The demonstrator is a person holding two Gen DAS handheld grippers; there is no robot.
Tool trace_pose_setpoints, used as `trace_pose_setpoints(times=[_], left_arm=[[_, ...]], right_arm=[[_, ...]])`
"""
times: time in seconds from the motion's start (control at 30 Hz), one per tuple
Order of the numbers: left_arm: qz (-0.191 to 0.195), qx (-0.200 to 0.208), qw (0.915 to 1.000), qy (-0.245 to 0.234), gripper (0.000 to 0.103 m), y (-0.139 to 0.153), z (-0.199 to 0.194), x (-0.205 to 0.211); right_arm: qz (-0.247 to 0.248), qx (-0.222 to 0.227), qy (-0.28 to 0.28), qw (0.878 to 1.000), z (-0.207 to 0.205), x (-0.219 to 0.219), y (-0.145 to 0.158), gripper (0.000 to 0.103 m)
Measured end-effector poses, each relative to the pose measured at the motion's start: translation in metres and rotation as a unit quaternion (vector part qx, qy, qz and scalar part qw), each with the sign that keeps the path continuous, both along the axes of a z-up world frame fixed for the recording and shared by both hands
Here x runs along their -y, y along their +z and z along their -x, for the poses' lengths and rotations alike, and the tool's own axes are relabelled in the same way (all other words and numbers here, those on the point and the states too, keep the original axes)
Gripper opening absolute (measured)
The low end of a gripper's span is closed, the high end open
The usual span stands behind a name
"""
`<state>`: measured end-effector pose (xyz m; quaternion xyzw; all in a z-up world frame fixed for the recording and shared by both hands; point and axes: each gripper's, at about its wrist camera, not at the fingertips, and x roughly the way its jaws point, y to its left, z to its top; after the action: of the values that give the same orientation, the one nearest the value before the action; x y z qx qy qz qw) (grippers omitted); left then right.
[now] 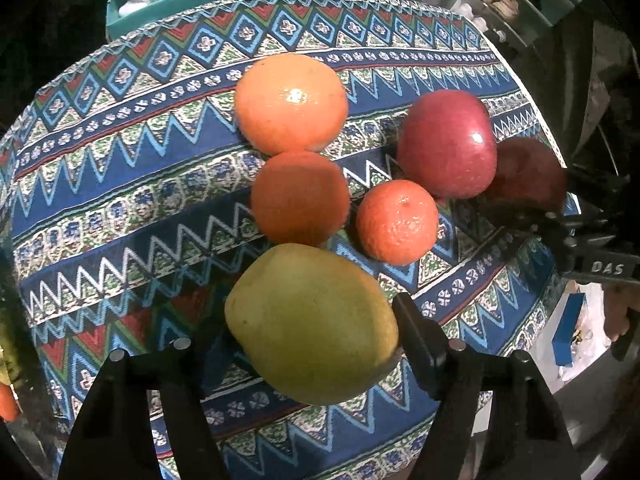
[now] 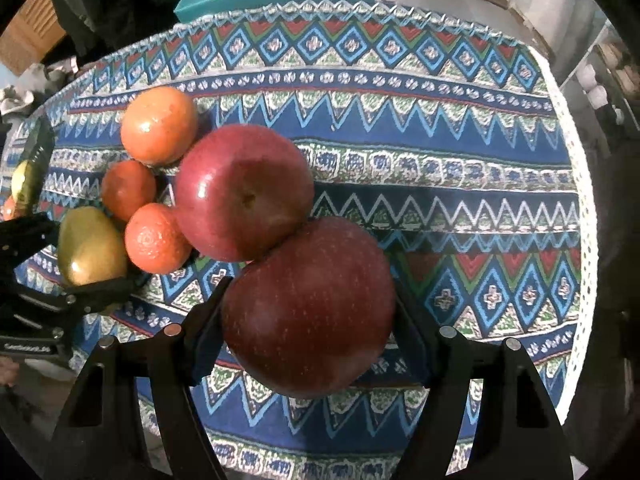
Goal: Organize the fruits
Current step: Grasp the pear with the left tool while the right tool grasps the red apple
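counter (image 2: 440, 168): round top under a patterned blue cloth; all the fruit sits in one cluster on it, left of centre in the right wrist view.
dark apple (image 2: 308, 308): largest fruit, nearest in the right wrist view, touching the red apple (image 2: 242, 192) behind it. Likely firm, fairly heavy, waxy skin that could slip; best taken across its widest girth.
right gripper (image 2: 308, 320): pinching the dark apple, one finger against each flank.
pear (image 1: 312, 322): yellow-green, near edge of the cluster, just in front of the oranges. Probably softer than the apples and easy to bruise; take it at the broad belly, lightly.
left gripper (image 1: 296, 344): half spread around the pear. The right finger touches its side; the left finger is hidden behind the fruit, so I cannot tell whether it is gripped.
large orange (image 1: 290, 102): far side. Firm, pebbled peel, should grip well.
two smaller oranges (image 1: 300, 196): between large orange and pear; light, slightly yielding.
left wrist view only: the pear close up; the dark apple is shadowed at the far right.
right wrist view only: both fingers on the dark apple and the apples touching.
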<state>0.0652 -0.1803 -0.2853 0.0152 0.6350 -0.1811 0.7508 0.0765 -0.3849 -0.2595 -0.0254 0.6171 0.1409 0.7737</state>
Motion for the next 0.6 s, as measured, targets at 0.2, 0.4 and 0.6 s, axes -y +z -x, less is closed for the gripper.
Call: trace_pose_setpoints(times=[0.2, 0.4, 0.6], left_arm=[[0.011, 0.019, 0.9997, 0.005, 0.071, 0.02, 0.006, -0.02], [0.012, 0.035, 0.9993, 0.003, 0.071, 0.033, 0.013, -0.033], [0.01, 0.06, 0.9982, 0.003, 0.071, 0.053, 0.021, -0.034]], right_arm=[[-0.005, 0.024, -0.003, 1.0, 0.003, 0.002, 0.028, 0.074], [-0.013, 0.044, -0.003, 0.999, 0.008, -0.003, 0.048, 0.074], [-0.022, 0.063, 0.003, 0.998, 0.009, -0.018, 0.058, 0.074]])
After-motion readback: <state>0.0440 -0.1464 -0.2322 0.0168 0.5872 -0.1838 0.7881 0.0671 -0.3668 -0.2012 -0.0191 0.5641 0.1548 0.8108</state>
